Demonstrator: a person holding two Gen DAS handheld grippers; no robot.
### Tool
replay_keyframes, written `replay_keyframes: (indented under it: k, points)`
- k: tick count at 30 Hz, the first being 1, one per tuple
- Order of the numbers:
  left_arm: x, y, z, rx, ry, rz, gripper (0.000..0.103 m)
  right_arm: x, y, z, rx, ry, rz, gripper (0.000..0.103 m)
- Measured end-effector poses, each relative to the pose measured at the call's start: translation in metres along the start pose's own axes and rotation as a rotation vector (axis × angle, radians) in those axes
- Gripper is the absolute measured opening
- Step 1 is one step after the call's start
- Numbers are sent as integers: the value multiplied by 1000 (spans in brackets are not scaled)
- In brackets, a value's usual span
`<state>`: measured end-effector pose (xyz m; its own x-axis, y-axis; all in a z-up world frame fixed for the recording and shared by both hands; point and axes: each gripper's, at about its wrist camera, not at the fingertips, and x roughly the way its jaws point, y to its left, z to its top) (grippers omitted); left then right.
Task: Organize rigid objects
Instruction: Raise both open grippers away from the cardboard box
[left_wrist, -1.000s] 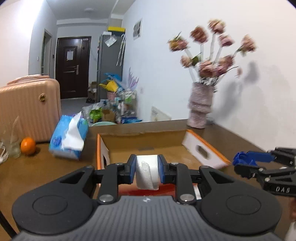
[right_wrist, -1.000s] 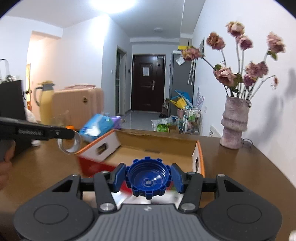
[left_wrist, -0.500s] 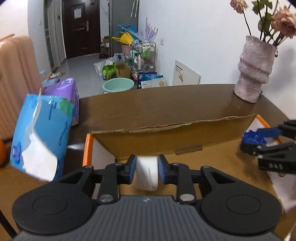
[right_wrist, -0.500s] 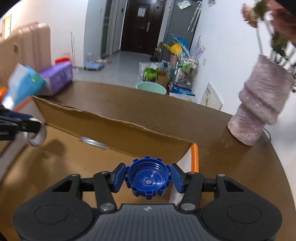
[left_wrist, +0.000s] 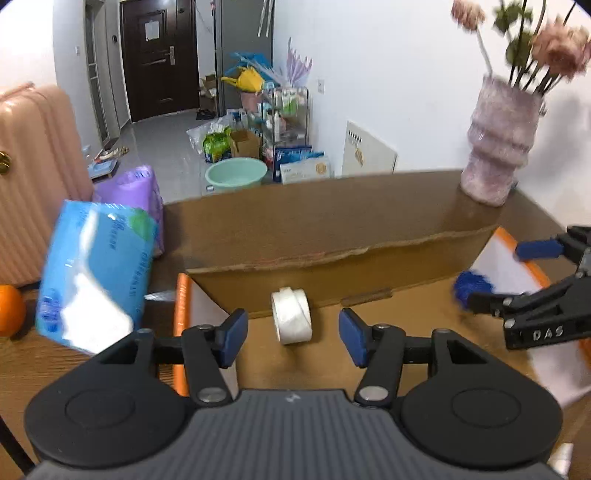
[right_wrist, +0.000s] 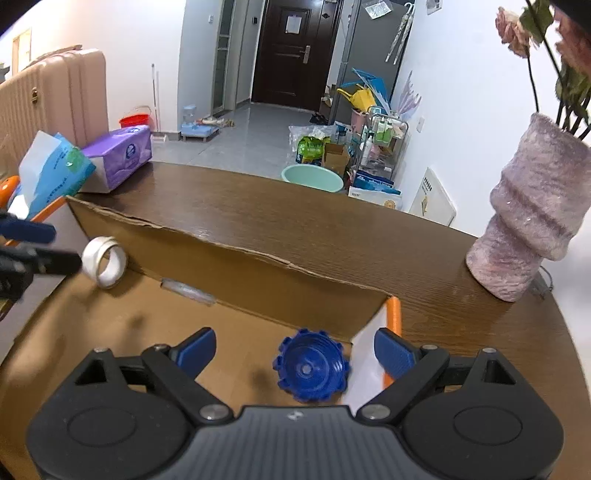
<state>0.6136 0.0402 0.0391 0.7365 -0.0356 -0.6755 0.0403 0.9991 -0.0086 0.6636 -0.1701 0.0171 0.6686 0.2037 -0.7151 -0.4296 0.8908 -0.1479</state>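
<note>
box (left_wrist: 332, 229), centre frame: tape roll (left_wrist: 291, 315) between spread left gripper (left_wrist: 291, 332) fingers; blue cap (right_wrist: 312, 365) between spread right gripper (right_wrist: 295, 350) fingers, lower centre.

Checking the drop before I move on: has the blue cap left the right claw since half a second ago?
Yes. The blue cap has left the open right claw and sits lower, inside the cardboard box near its orange-edged right corner.
</note>
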Motion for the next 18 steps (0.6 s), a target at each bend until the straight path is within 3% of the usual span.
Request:
replay_keyframes:
  k: [3, 9, 14, 18]
  points:
    - [-44, -2, 3, 21, -60, 7, 74, -40, 2, 5, -14, -45, -38, 93]
    - [-131, -12, -6, 65, -156, 20, 84, -125, 4, 2, 34, -127, -33, 96]
    - [-188, -15, -19, 61, -227, 49, 89, -179, 15, -19, 45, -196, 4, 97]
    - [-218, -18, -43, 34, -315, 61, 98, -212, 32, -45, 29, -307, -29, 103]
